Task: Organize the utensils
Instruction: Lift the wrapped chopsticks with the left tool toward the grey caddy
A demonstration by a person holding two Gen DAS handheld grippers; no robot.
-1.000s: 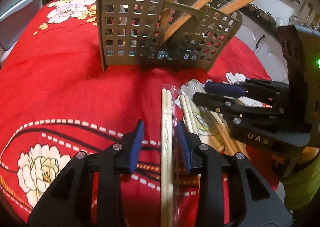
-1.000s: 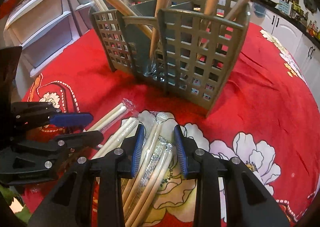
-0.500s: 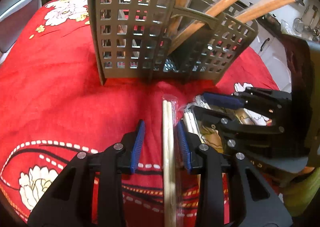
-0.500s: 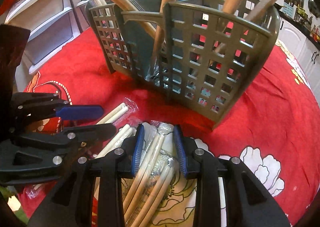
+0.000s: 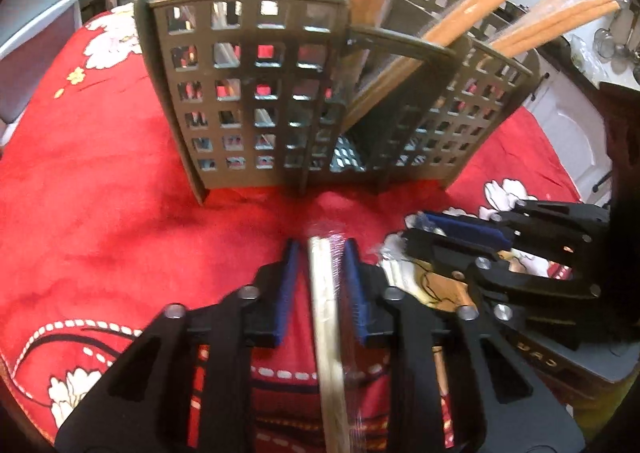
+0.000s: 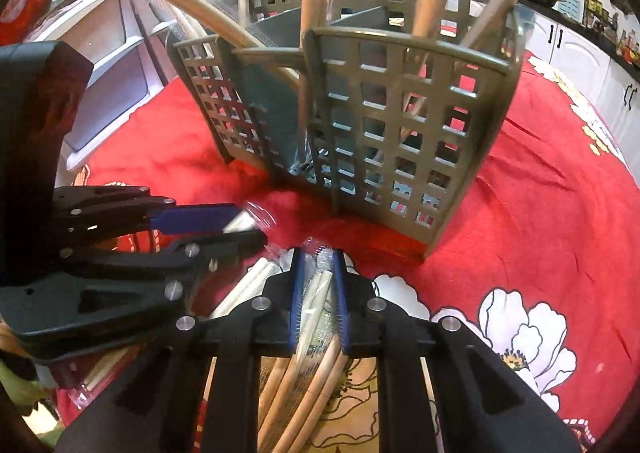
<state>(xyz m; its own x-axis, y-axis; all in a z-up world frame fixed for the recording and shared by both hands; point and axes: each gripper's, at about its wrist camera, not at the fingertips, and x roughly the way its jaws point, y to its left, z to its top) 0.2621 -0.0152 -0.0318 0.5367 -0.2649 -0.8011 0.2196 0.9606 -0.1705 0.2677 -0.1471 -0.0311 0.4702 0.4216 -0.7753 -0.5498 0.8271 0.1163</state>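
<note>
Left wrist view: my left gripper (image 5: 318, 249) has just been closing around a wrapped chopstick pair (image 5: 326, 313) on the red tablecloth (image 5: 100, 189), a sliver of gap at the left pad. Right gripper (image 6: 316, 259) has narrowed too, jaws squeezing wrapped utensils (image 6: 316, 293) from the pile, near the grey slotted caddy (image 6: 400, 125).

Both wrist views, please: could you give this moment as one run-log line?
left gripper: closing around wrapped chopsticks | right gripper: closing around wrapped utensil | caddy: upright, partly filled
</note>
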